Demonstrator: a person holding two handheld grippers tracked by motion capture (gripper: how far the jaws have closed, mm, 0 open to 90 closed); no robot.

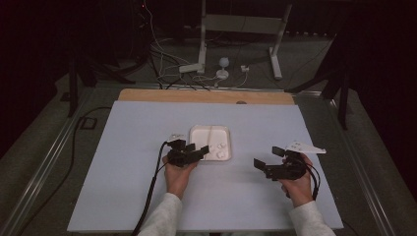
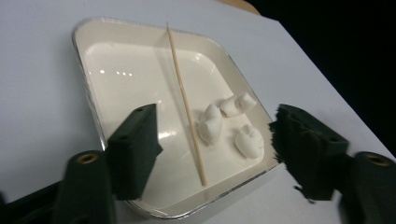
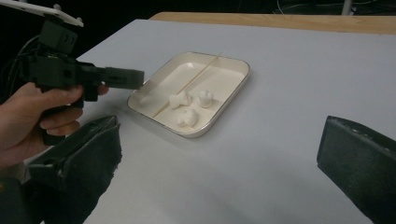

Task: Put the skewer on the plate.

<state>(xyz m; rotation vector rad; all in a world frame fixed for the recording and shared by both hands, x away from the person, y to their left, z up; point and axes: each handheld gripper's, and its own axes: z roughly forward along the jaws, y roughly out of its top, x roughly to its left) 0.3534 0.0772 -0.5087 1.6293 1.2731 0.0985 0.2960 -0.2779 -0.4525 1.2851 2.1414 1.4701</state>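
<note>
A white square tray (image 1: 196, 132) lies mid-table. A thin wooden skewer (image 2: 184, 100) rests across it, beside small white lumps (image 2: 210, 127) in its near right corner. My left gripper (image 1: 196, 148) hovers at the tray's near edge, pointing over it. Its jaws stand open, with nothing pressed between the pads (image 2: 140, 140). In the left gripper view the skewer's near end and the lumps lie below the gap of that gripper (image 2: 215, 126). My right gripper (image 1: 268, 156) is held to the right of the tray, clear of it, open and empty. In the right gripper view the tray (image 3: 233, 88) lies ahead between the right gripper's (image 3: 222, 135) wide jaws.
The tray lies on a pale lilac sheet (image 1: 137, 187) over the table, with a wooden strip (image 1: 196, 96) along the far edge. Cables and a metal stand (image 1: 236, 29) lie on the floor beyond. The left hand (image 3: 28, 116) shows at the left of the right gripper view.
</note>
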